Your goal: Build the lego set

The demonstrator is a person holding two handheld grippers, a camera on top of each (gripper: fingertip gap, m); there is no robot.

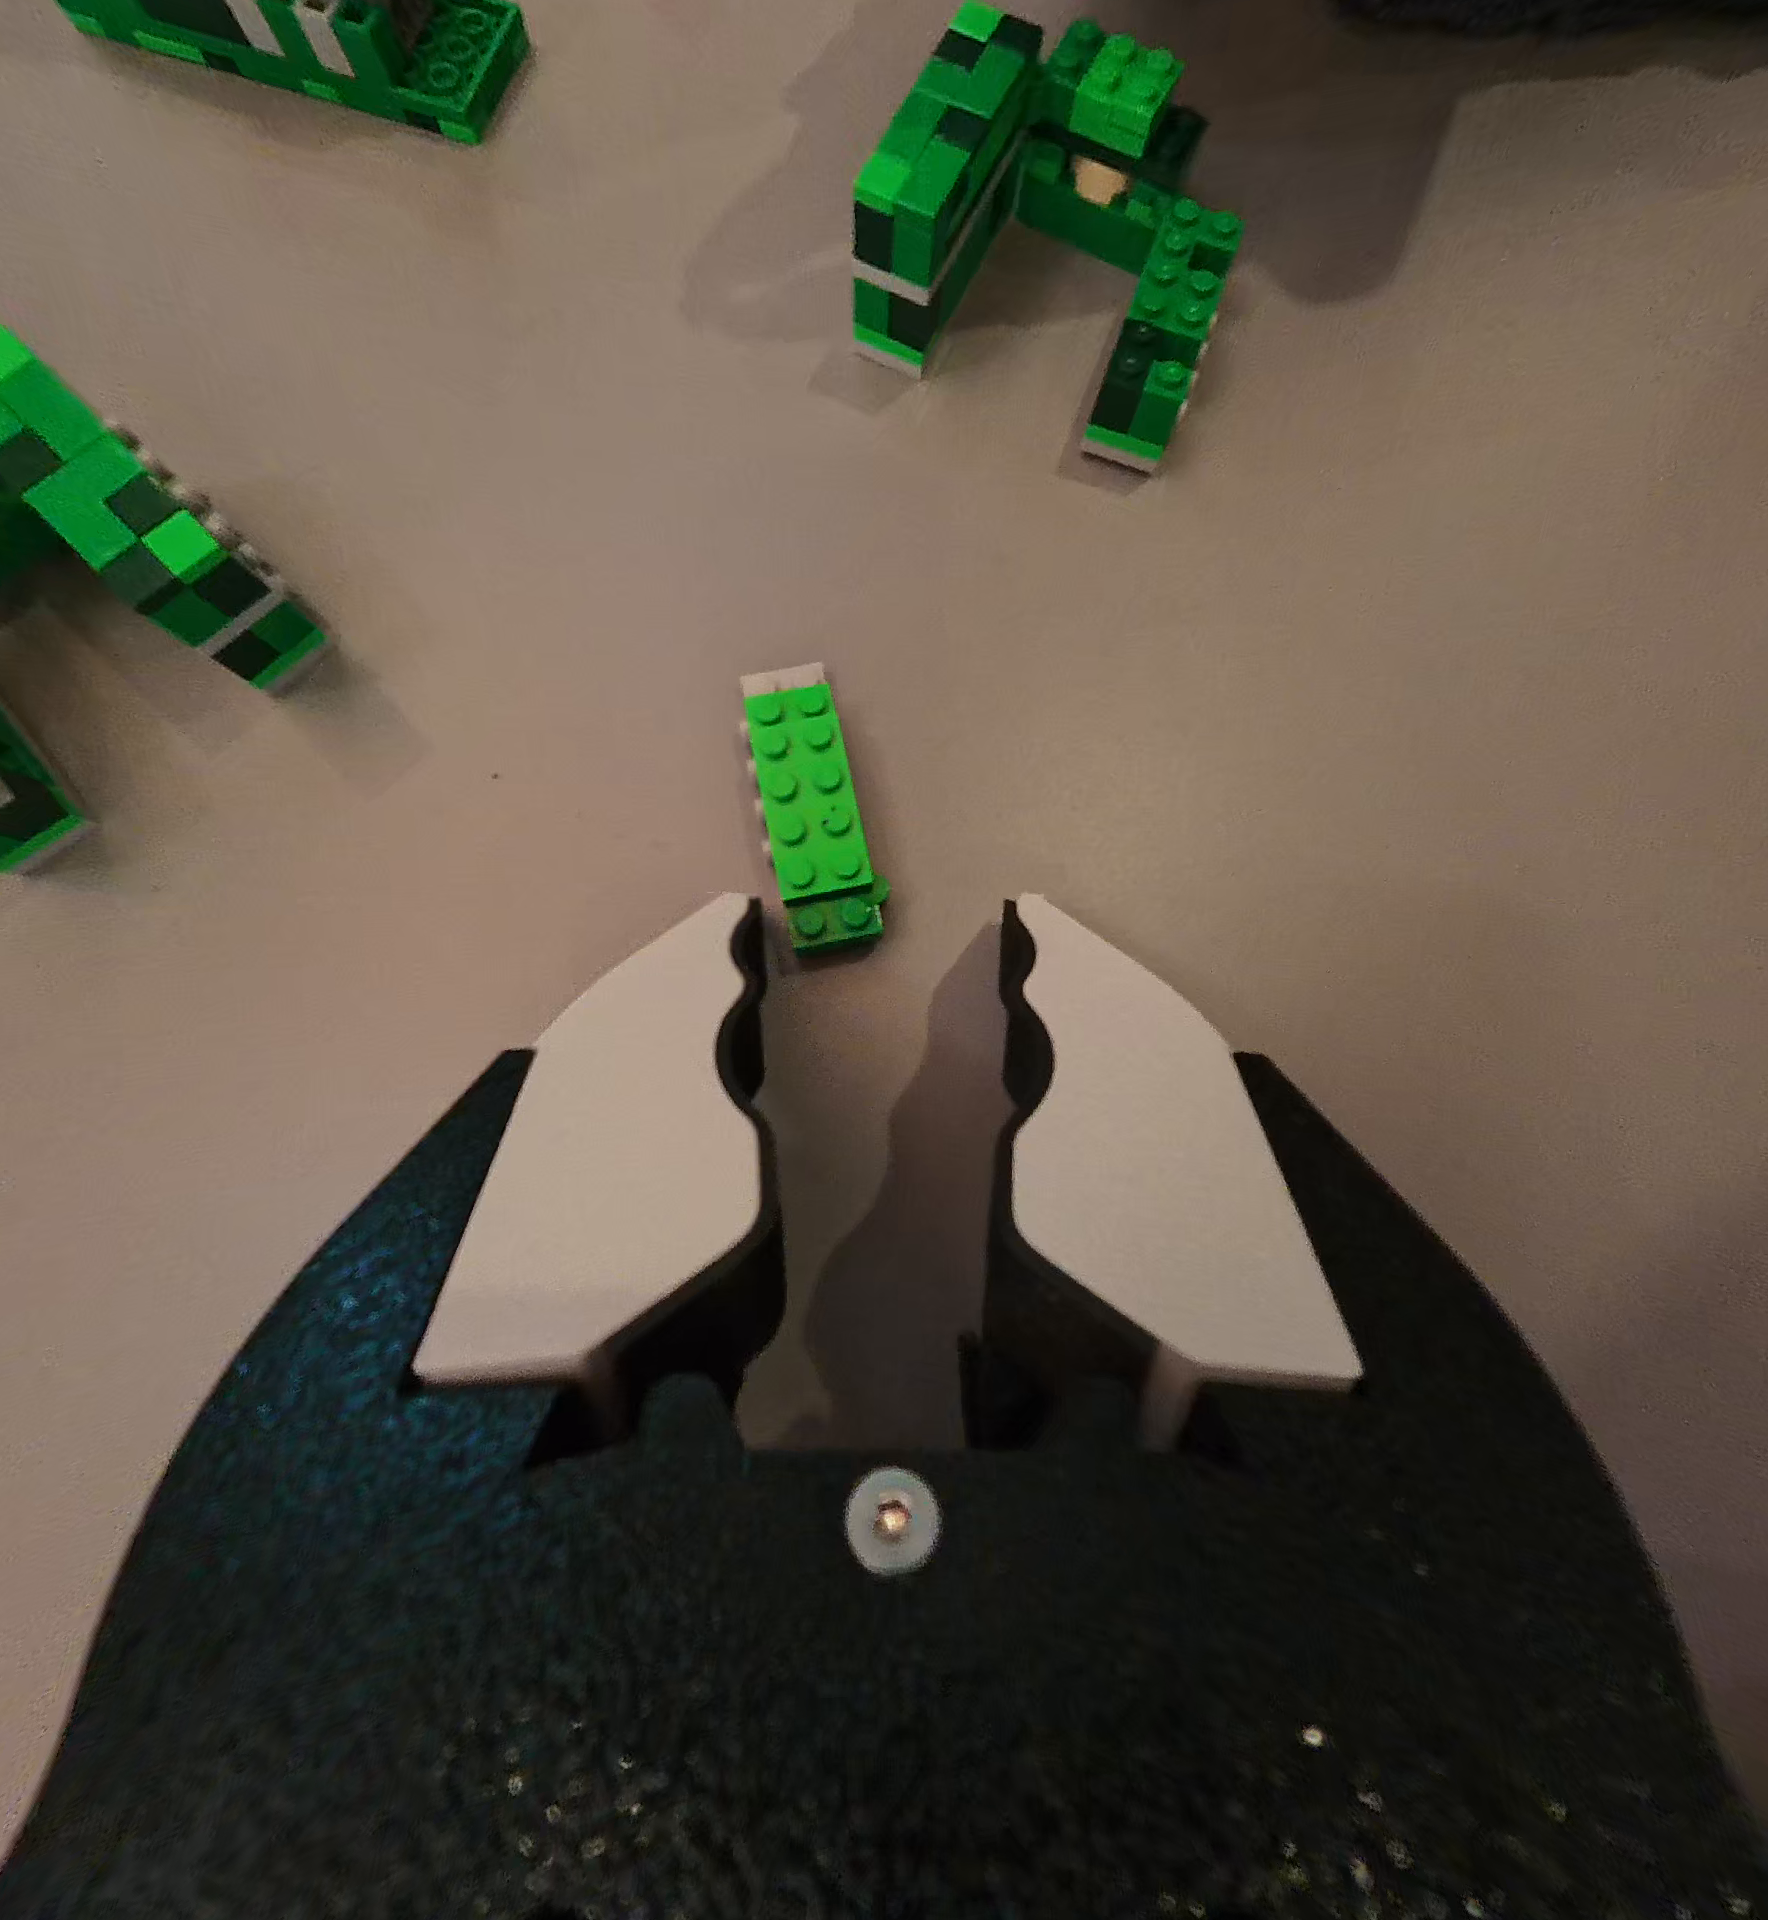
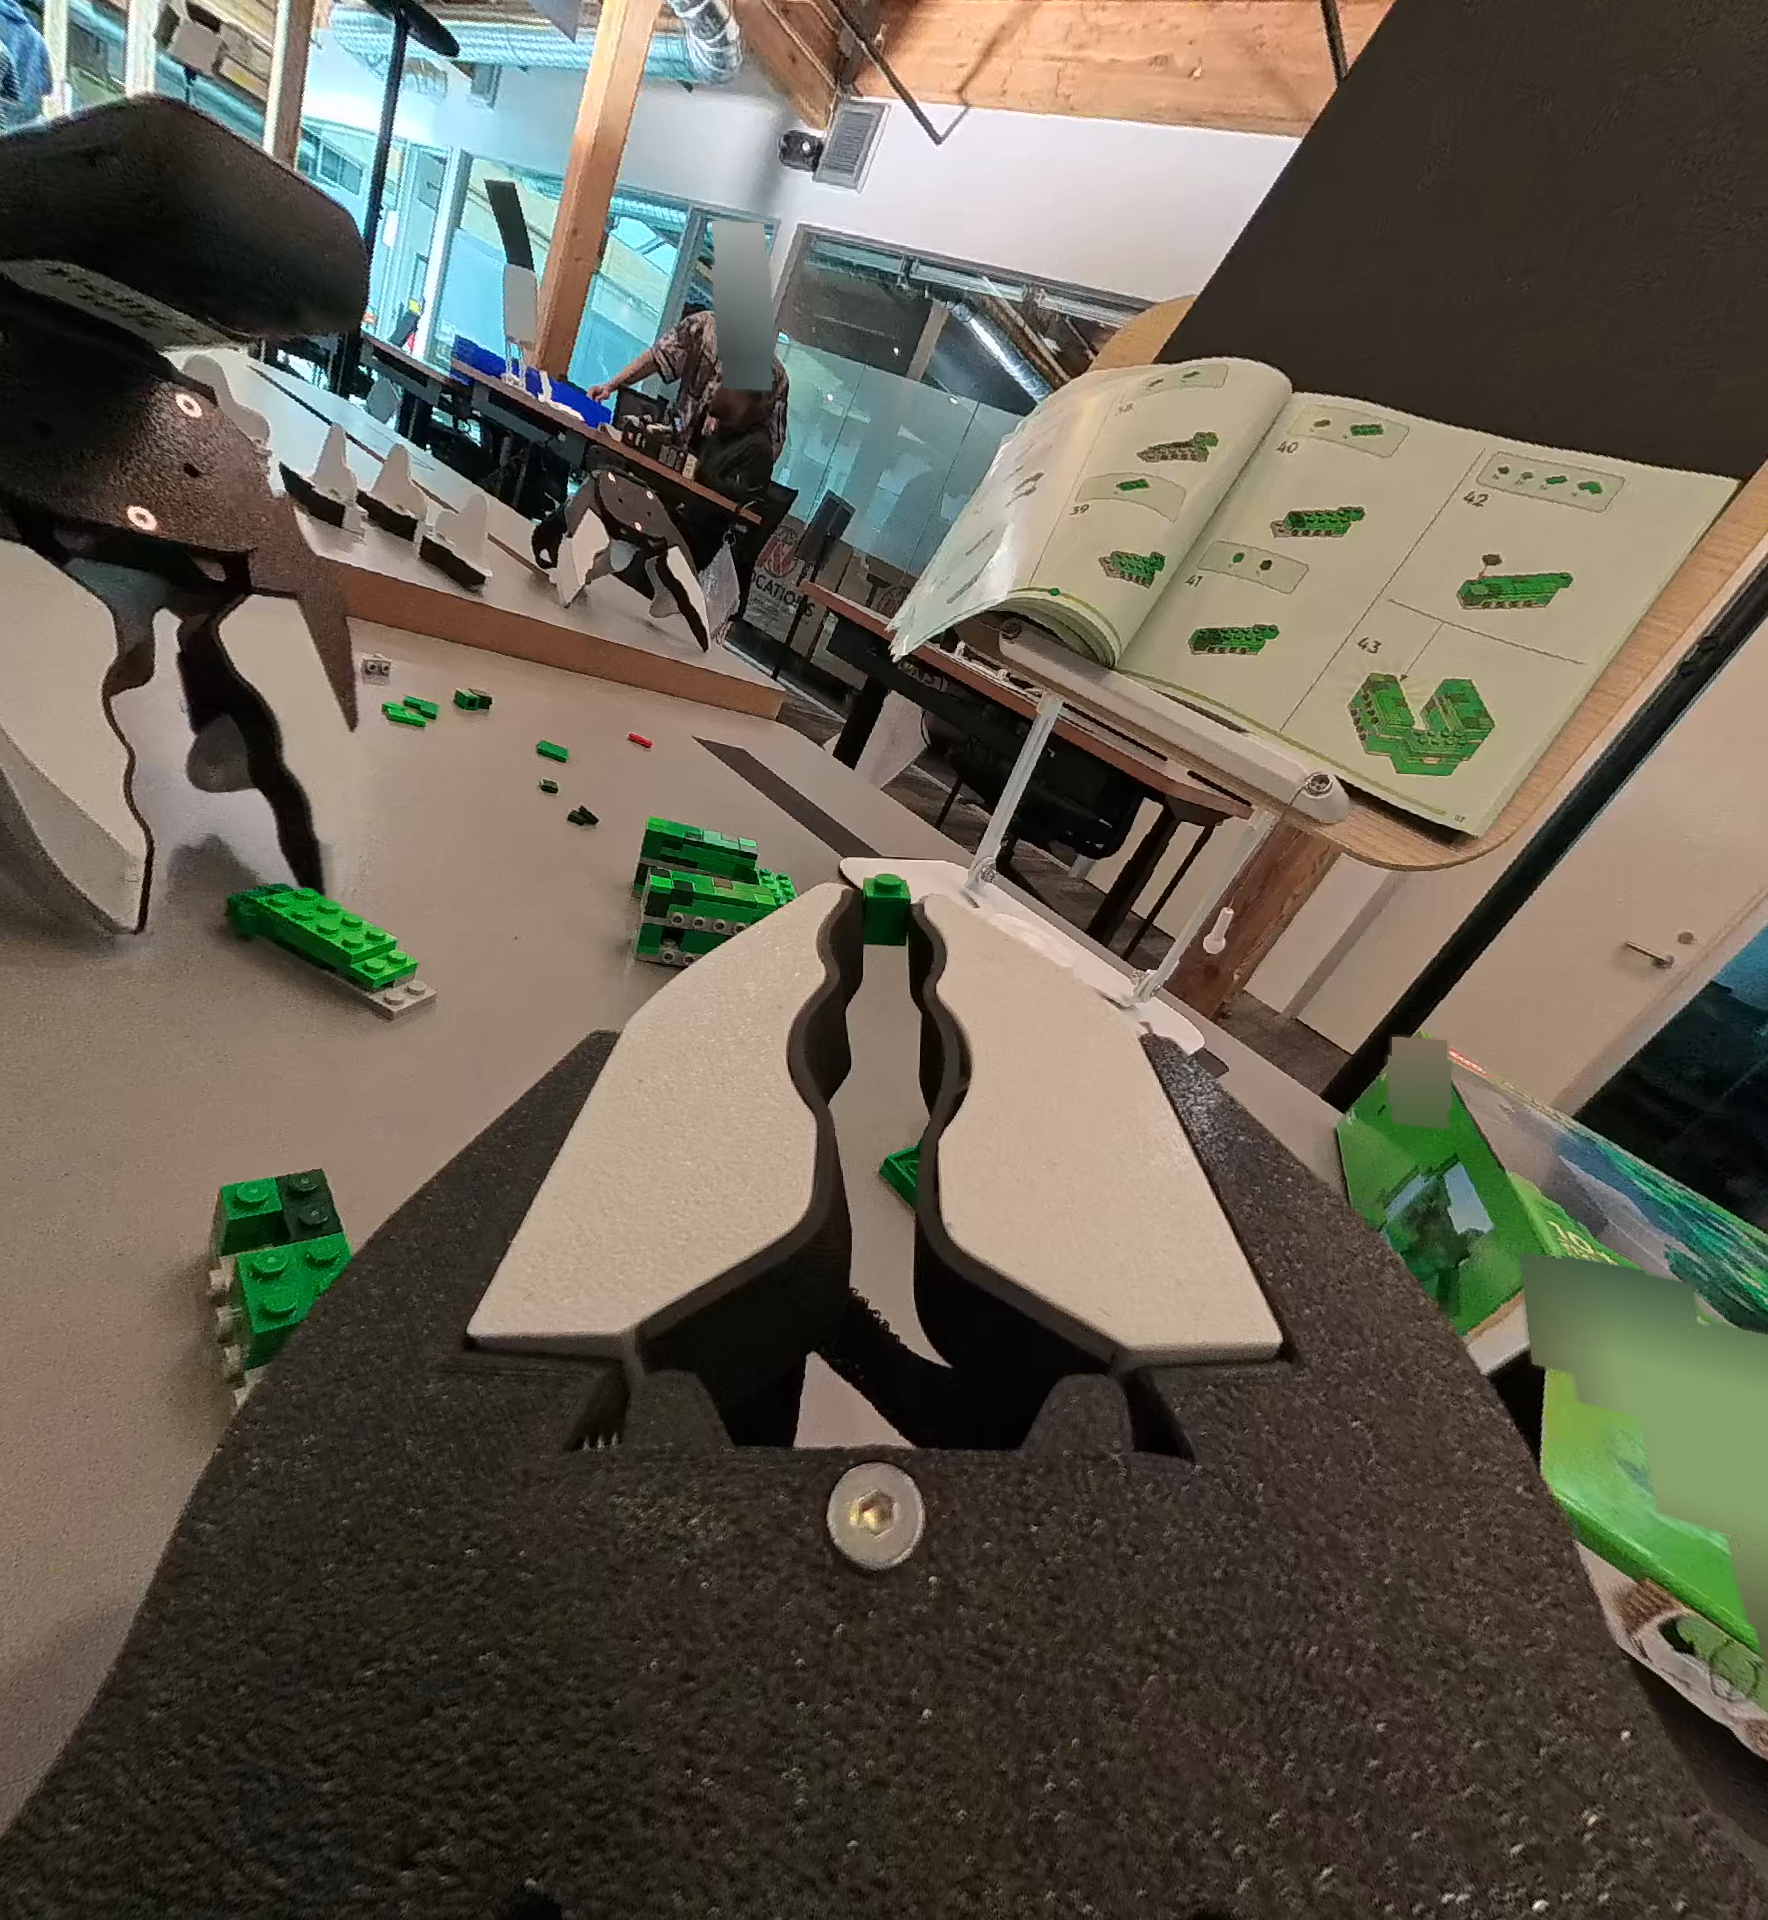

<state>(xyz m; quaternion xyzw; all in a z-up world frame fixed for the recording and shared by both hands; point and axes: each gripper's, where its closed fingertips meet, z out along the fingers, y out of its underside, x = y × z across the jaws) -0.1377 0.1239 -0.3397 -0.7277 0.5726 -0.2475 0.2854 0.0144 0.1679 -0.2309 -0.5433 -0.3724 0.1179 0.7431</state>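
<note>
A small flat assembly of bright green studded plates on a grey plate (image 1: 812, 805) lies on the grey table, just ahead of my left gripper (image 1: 880, 914), which is open and empty above it. The same assembly (image 2: 324, 935) shows in the right wrist view, with the left gripper (image 2: 225, 894) hovering over its left end. My right gripper (image 2: 885, 909) is shut on a small green brick (image 2: 885, 906) held at its fingertips, above the table.
Larger green built sections stand at top right (image 1: 1036, 208), left (image 1: 80, 520) and top left (image 1: 340, 52). More sections (image 2: 703, 883) (image 2: 272, 1268) and loose pieces (image 2: 475, 701) lie on the table. An open instruction booklet (image 2: 1327, 582) rests on a stand; the set's box (image 2: 1638, 1403) is right. Tip to tip, the grippers are about 20 cm apart.
</note>
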